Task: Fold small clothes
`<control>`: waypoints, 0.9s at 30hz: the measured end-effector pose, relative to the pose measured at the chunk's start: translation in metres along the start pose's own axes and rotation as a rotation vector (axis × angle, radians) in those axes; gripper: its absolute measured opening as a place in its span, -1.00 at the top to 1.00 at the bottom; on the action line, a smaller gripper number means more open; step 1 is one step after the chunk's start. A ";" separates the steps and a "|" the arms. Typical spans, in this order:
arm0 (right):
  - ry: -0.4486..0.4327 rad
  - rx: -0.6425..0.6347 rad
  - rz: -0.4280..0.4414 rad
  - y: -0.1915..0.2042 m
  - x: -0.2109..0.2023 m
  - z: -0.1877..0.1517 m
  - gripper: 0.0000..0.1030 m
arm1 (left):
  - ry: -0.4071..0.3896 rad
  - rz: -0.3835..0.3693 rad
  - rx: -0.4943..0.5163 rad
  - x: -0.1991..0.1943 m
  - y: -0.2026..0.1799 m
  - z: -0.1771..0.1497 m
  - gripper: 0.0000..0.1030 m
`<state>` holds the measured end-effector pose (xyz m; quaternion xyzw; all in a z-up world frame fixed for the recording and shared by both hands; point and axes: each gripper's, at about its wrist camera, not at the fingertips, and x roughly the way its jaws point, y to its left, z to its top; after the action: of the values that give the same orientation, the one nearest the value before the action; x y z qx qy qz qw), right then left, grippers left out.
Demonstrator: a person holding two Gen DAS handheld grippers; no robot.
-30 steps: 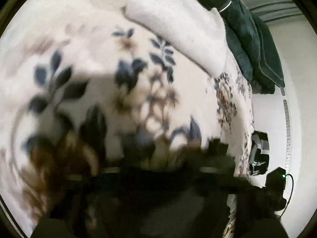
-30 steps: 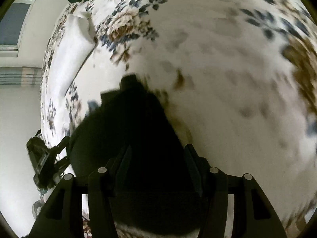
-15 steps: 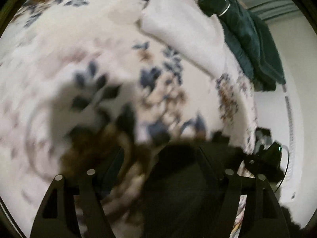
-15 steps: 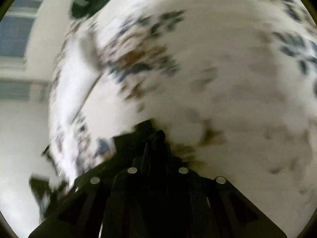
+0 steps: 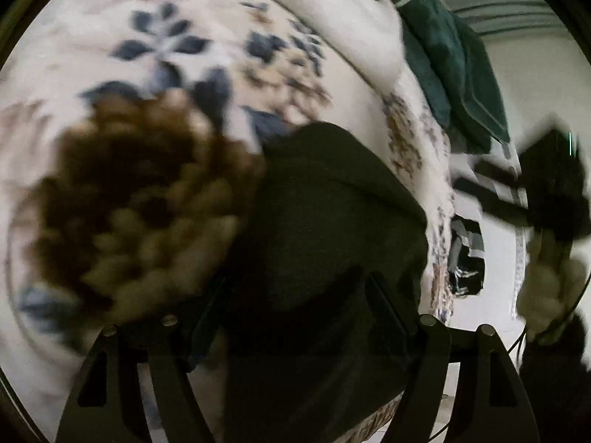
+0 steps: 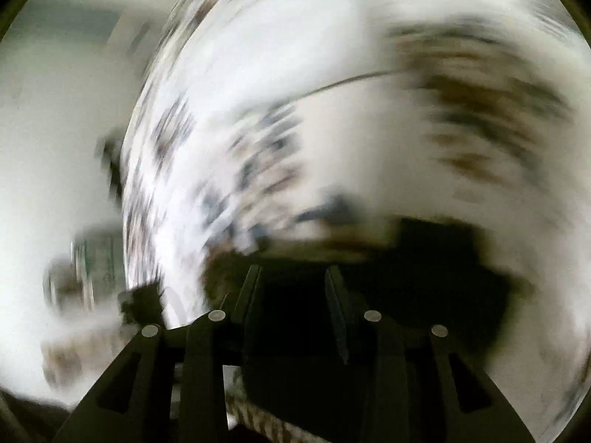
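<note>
A small black garment (image 5: pixel 332 203) lies folded on the floral bedspread (image 5: pixel 110 37). My left gripper (image 5: pixel 295 306) stands open just over it, its fingers spread to either side of the cloth and not pressing it. The right wrist view is heavily blurred by motion. There my right gripper (image 6: pixel 291 284) has its jaws opening, with the black garment (image 6: pixel 443 258) dark beneath and between the fingers; the pads stand apart from each other. Whether the cloth still touches them cannot be made out.
A white folded cloth or pillow (image 5: pixel 332 7) and a dark green garment (image 5: pixel 443 55) lie at the far end of the bed. The bed's edge (image 5: pixel 439 221) runs down the right, with floor clutter (image 5: pixel 465 258) beyond. A person's hand (image 5: pixel 550 288) shows blurred at far right.
My left gripper spread wide and slid along the bed over the black garment. My right gripper closed on the cloth, then swung fast and rolled, and its jaws now stand apart again.
</note>
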<state>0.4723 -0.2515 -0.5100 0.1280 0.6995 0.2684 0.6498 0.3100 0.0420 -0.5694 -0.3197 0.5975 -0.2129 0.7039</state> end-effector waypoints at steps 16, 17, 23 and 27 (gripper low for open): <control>0.222 -0.016 -0.111 0.026 0.125 0.069 0.90 | -0.036 -0.060 0.006 -0.004 0.009 -0.011 0.25; 0.226 -0.005 -0.092 0.023 0.123 0.068 0.89 | -0.021 -0.064 -0.010 -0.005 0.009 -0.008 0.23; -0.029 0.179 -0.024 -0.030 0.006 0.030 -0.03 | -0.043 -0.058 -0.065 -0.022 0.018 0.027 0.04; -0.164 0.326 -0.138 -0.100 -0.075 -0.032 -0.03 | -0.053 -0.050 -0.082 -0.005 0.022 0.060 -0.02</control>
<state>0.4669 -0.3803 -0.5011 0.2044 0.6857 0.0951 0.6921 0.3659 0.0731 -0.5762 -0.3685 0.5787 -0.1975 0.7002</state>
